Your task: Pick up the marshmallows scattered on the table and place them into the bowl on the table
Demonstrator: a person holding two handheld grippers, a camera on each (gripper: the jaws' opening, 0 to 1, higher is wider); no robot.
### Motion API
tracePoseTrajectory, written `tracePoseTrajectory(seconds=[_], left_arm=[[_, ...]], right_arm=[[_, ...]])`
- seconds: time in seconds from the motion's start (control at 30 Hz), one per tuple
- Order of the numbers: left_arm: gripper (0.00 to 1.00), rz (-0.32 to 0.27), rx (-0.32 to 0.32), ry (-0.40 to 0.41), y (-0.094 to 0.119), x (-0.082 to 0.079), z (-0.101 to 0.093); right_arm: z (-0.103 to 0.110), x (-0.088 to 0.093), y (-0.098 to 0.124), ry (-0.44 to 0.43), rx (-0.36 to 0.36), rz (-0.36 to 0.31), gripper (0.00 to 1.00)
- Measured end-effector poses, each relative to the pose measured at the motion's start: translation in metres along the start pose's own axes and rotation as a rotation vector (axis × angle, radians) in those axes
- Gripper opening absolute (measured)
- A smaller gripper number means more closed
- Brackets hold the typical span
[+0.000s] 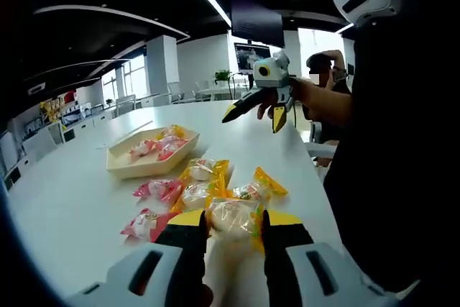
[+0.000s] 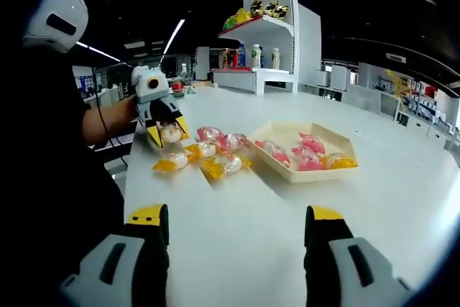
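My left gripper (image 1: 236, 219) is shut on a marshmallow in an orange-yellow wrapper (image 1: 231, 215), low over the white table. From the right gripper view, the left gripper (image 2: 169, 135) holds that marshmallow (image 2: 171, 132) just above the scattered pile. Several wrapped marshmallows lie loose: pink ones (image 1: 158, 190), yellow ones (image 1: 205, 170) (image 2: 223, 165). The cream square bowl (image 1: 144, 170) (image 2: 287, 172) holds several pink and orange ones. My right gripper (image 2: 236, 217) is open over bare table, nothing between its jaws; in the left gripper view the right gripper (image 1: 253, 120) hovers open beyond the pile.
A person in dark clothes (image 1: 388, 177) stands at the table's edge, close to the pile. The white table (image 2: 237, 249) stretches wide around the bowl. A white shelf with bottles and snacks (image 2: 255, 55) stands far behind it.
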State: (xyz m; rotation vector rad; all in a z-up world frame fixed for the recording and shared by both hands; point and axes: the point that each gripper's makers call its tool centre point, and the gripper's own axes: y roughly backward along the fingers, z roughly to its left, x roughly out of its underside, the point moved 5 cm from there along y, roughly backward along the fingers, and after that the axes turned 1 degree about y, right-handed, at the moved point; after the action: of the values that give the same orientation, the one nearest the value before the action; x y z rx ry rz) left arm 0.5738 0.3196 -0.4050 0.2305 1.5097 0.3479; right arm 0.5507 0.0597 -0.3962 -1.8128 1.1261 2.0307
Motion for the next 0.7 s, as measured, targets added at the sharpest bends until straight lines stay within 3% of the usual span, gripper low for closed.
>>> tracePoseTrajectory(seconds=[0.7], left_arm=[[0.31,-0.001,-0.008,-0.019,-0.002,-0.014,0.01]], right_arm=[[0.003,0.005,0.002,-0.01,-0.029,-0.007,0.76]])
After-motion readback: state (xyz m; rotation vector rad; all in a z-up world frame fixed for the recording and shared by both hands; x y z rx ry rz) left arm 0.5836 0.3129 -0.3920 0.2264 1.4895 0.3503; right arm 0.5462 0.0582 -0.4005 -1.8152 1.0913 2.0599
